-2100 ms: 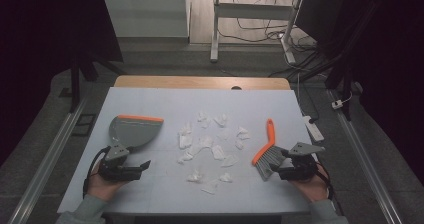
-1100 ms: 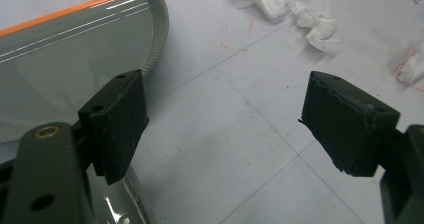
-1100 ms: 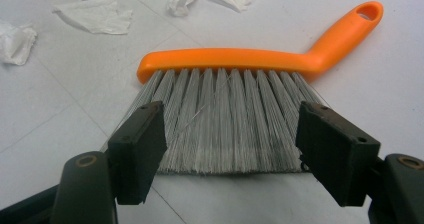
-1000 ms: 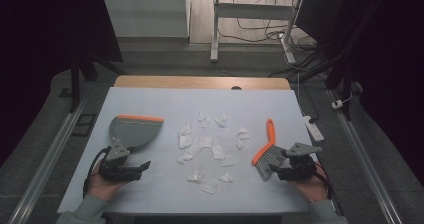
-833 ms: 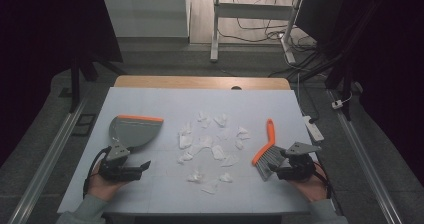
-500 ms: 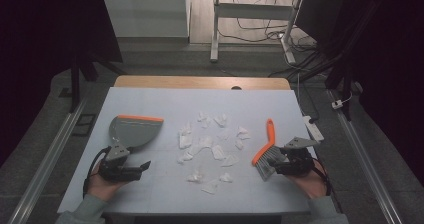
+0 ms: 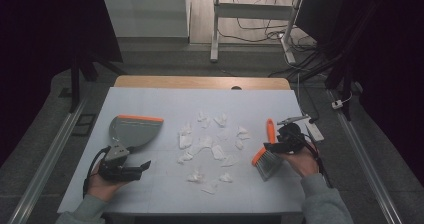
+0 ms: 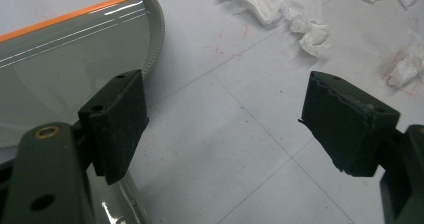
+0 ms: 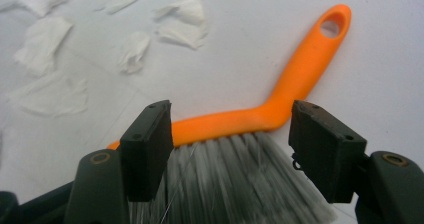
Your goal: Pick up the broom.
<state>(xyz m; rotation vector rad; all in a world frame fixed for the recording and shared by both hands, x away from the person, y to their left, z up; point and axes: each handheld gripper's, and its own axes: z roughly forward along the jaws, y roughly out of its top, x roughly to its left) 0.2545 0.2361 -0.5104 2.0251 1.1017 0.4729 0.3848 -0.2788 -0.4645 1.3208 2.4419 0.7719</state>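
- The left gripper (image 7: 142, 165) sits low near the front left corner of the table, held by the left hand (image 7: 102, 183). Its jaws stand wide apart — nothing is between them.
- The right gripper (image 7: 272, 146) is near the right edge of the table, held by the right hand (image 7: 302, 159). Its jaws point toward the middle and have just been closing a little, but they are apart, not pinching.
- Both forearms come in from the front edge — grey sleeves on each.

Paper scraps (image 7: 207, 146) (probably loose) crowd the table (image 7: 150, 96) centre; edges free.
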